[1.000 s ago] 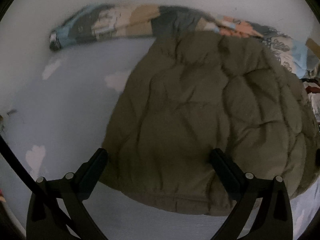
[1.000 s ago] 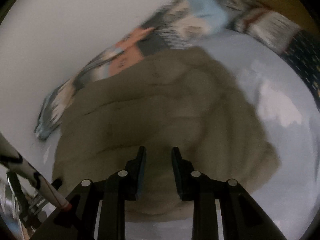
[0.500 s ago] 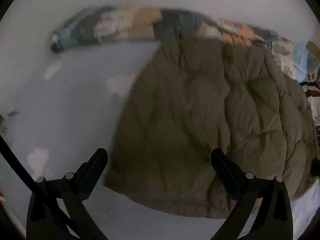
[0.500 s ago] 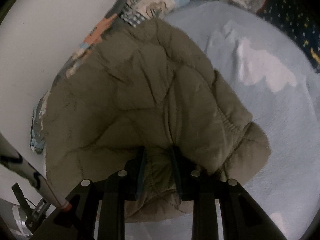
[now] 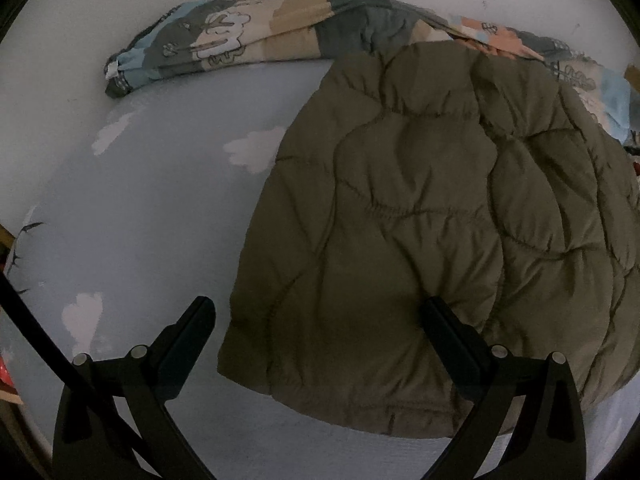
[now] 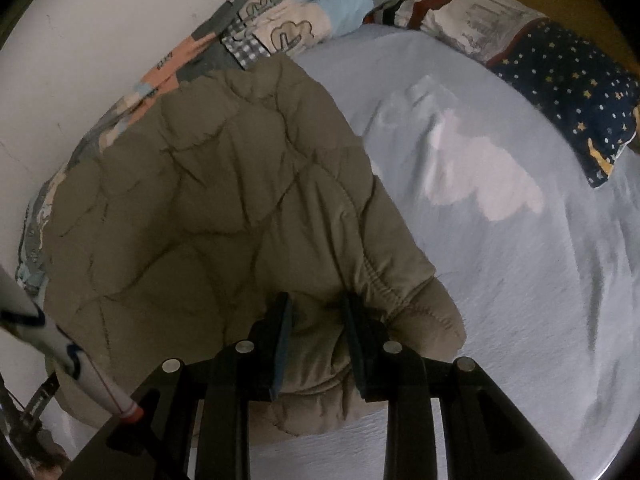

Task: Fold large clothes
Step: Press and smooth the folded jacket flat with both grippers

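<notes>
An olive-green quilted jacket (image 5: 432, 216) lies folded on a pale blue bed sheet (image 5: 152, 208). In the left wrist view it fills the right half. My left gripper (image 5: 316, 316) is wide open and empty, hovering over the jacket's near left edge. In the right wrist view the jacket (image 6: 200, 208) fills the left and centre. My right gripper (image 6: 316, 304) is shut on a fold of the jacket near its cuffed sleeve end (image 6: 420, 304).
A patchwork quilt (image 5: 248, 40) is bunched along the white wall behind the jacket; it also shows in the right wrist view (image 6: 288, 20). A navy star-print pillow (image 6: 568, 92) lies at the far right. The sheet has white cloud prints (image 6: 480, 184).
The right gripper has pressed down onto the jacket and pinches a fold of it. The left view has shifted left, so the jacket sits further right. The left gripper stays open.
</notes>
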The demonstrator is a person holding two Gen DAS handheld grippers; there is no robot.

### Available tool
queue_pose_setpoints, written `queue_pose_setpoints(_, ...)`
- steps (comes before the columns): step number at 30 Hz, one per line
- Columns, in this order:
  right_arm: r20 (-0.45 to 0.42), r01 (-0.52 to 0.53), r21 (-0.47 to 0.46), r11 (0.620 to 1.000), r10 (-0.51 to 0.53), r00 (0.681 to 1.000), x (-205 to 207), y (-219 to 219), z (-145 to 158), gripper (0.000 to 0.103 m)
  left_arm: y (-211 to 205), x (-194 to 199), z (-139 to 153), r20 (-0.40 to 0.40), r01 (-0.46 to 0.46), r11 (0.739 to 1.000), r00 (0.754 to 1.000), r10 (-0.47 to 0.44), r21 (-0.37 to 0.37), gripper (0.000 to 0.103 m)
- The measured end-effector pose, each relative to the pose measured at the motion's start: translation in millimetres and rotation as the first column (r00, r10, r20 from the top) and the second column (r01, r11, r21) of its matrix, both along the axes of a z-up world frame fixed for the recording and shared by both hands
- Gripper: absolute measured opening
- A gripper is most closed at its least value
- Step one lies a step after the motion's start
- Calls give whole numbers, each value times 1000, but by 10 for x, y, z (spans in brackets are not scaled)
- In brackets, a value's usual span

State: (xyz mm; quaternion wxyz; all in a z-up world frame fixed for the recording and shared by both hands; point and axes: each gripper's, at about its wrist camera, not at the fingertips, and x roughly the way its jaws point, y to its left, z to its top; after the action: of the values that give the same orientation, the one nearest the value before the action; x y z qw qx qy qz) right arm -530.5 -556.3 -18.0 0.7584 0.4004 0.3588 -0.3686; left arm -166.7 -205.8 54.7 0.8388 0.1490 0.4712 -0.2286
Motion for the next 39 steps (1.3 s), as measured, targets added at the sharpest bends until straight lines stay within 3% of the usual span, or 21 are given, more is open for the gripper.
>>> queue_pose_setpoints(6, 21, 1, 40, 999, -2, 1000, -5, -60, -105, 29, 58, 74, 40, -46, -18, 999, 999, 17, -35, 103)
queue_pose_setpoints(11, 109, 46, 75, 996, -54, 993, -175, -109, 71, 30, 163, 80, 259, 22, -47, 996, 999, 49, -76, 103)
queue_pose_setpoints(14, 104, 93, 20, 995, -95, 990, -329, -158, 246, 31, 183, 111, 223, 44, -58, 998, 997, 59, -34, 103)
queue_pose_setpoints(17, 70, 129, 24, 991, -131, 989, -432, -212, 183, 31, 163, 127, 67, -11, -50, 999, 999, 49, -7, 103)
queue_pose_setpoints(25, 60, 115, 110, 987, -122, 991, -426, -273, -119, 31, 169, 145, -46, -100, -54, 997, 994, 49, -52, 103)
queue_pose_setpoints(28, 75, 116, 126, 985, -127, 989, -456, -287, -108, 31, 197, 85, 70, -53, -71, 995, 996, 67, -70, 103)
queue_pose_setpoints(30, 102, 131, 123, 984, -144, 984, -503, -286, -27, 33, 195, 13, 177, 30, -76, 995, 997, 78, -62, 103)
queue_pose_setpoints(35, 116, 130, 55, 990, -136, 984, -513, -182, 191, 38, 185, -180, 408, 178, -63, 994, 981, 77, -84, 103)
queue_pose_setpoints(39, 122, 99, 26, 995, -102, 987, -438, -104, 263, 38, 172, -320, 533, 251, -38, 993, 966, 65, -110, 103)
